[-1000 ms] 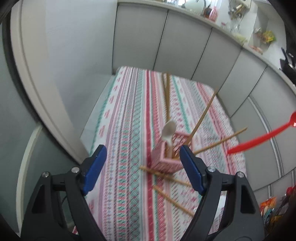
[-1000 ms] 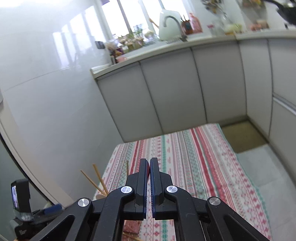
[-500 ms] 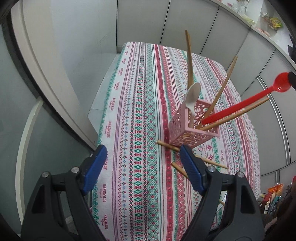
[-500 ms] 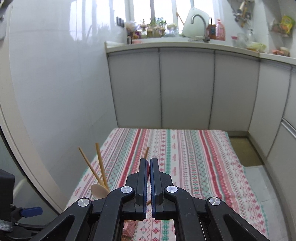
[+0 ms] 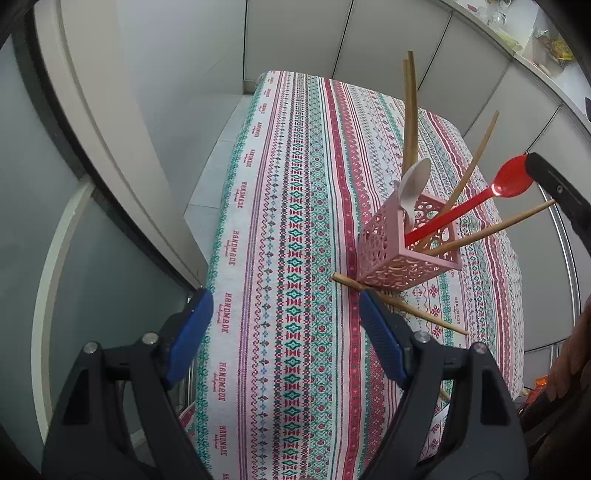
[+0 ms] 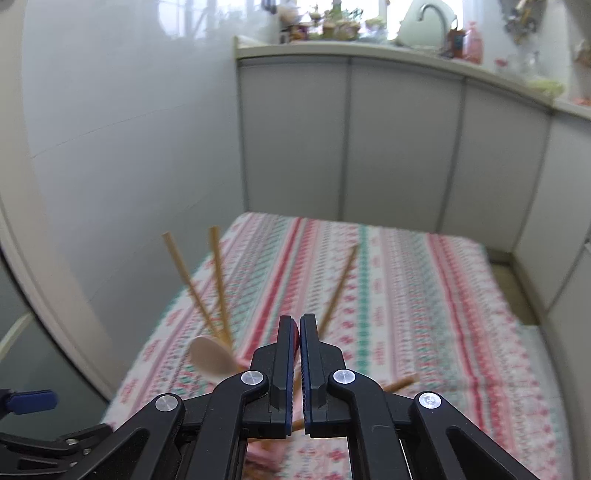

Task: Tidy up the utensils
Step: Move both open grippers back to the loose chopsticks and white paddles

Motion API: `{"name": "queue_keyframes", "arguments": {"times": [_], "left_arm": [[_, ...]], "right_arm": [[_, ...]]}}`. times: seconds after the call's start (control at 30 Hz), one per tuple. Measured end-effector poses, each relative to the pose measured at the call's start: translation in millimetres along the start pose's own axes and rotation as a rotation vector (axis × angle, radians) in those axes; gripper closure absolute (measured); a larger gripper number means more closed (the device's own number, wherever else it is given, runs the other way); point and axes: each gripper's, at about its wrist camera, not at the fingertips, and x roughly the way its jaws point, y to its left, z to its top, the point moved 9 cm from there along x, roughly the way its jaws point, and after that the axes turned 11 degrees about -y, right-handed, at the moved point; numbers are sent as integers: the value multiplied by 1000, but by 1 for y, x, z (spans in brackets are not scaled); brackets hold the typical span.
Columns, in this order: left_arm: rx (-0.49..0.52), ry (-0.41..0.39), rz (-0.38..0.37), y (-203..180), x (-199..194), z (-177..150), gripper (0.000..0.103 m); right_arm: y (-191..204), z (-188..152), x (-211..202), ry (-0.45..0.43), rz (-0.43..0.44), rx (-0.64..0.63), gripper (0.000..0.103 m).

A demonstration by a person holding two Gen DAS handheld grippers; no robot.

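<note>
A pink lattice utensil holder stands on the striped tablecloth. It holds several wooden chopsticks, a white spoon and the handle end of a red spoon. My right gripper is shut on the red spoon's bowl; its finger shows at the right edge of the left wrist view. My left gripper is open and empty, near and left of the holder. A loose chopstick lies on the cloth by the holder's base.
Grey cabinet fronts rise behind the table, with a cluttered counter and sink above. A white wall and door frame run along the left. The cloth's far half carries nothing.
The red spoon has gone down with its handle end into the pink holder. The left gripper has drawn closer to the holder. The right wrist view has tilted down toward the table.
</note>
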Motion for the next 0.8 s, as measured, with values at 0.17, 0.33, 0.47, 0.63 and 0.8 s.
{"name": "queue_keyframes", "arguments": {"times": [0.17,0.33,0.47,0.63,0.8], "left_arm": [[17,6,-4,-6,1,0,22],[45,37,-14,-15,5,-7,22],[78,58,-15,-25,8,-14,22],[119,105,-7,-35,18,-28,22],[151,178,-15,-47,28,-51,22]], "right_arm": [[-2,3,-8,25,78,86,78],[-15,15,-37,6,102,130,73],[-27,16,-60,1,113,129,59],[-55,-4,-71,72,81,161,51],[-83,-36,-73,180,34,197,41]]}}
